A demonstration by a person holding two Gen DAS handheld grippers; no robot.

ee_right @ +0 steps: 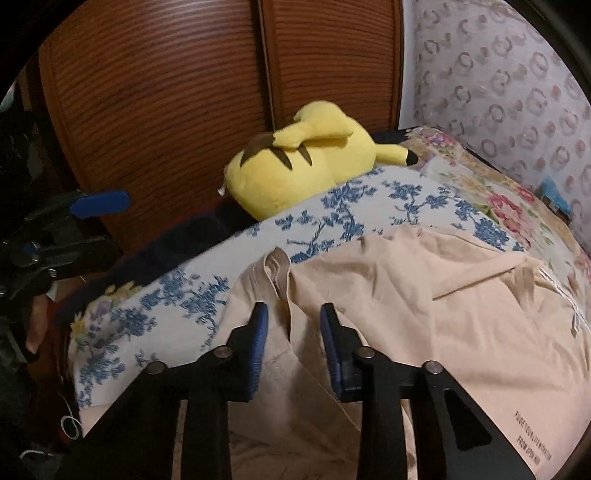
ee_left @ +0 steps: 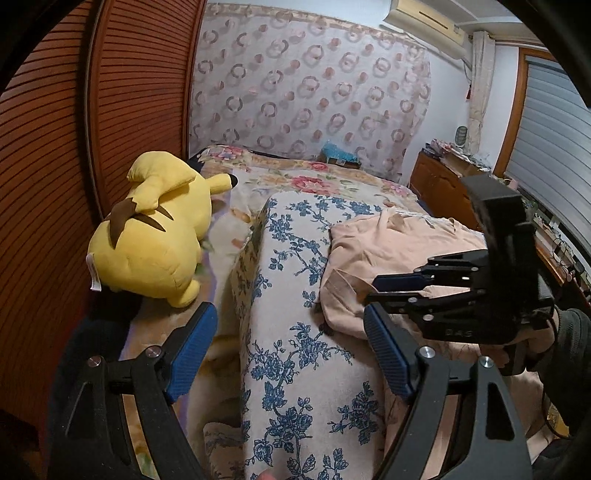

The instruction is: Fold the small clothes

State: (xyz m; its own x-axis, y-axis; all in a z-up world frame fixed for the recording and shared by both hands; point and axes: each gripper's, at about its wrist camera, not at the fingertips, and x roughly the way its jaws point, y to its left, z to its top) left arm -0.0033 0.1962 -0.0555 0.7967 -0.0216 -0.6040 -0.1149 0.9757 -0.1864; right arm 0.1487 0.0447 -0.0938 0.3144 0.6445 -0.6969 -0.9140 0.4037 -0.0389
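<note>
Straddling beige shirt (ee_right: 424, 295) sleeve edge, right gripper (ee_right: 293, 332) fingers spread; left gripper (ee_left: 288, 350) spread.

A pale peach cotton garment (ee_right: 424, 295) is lying on a white quilt with blue floral print (ee_left: 295, 332); a bright yellow plush toy with brown stripes (ee_left: 155, 229) is sitting left.

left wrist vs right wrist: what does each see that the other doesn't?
Left wrist only: air conditioner, wooden dresser, window blind, and the right gripper over the beige garment.
Right wrist only: printed text on that garment, and a fold standing between its open fingers.
Both: yellow Pikachu plush, blue-floral cloth, louvered wardrobe doors.
</note>
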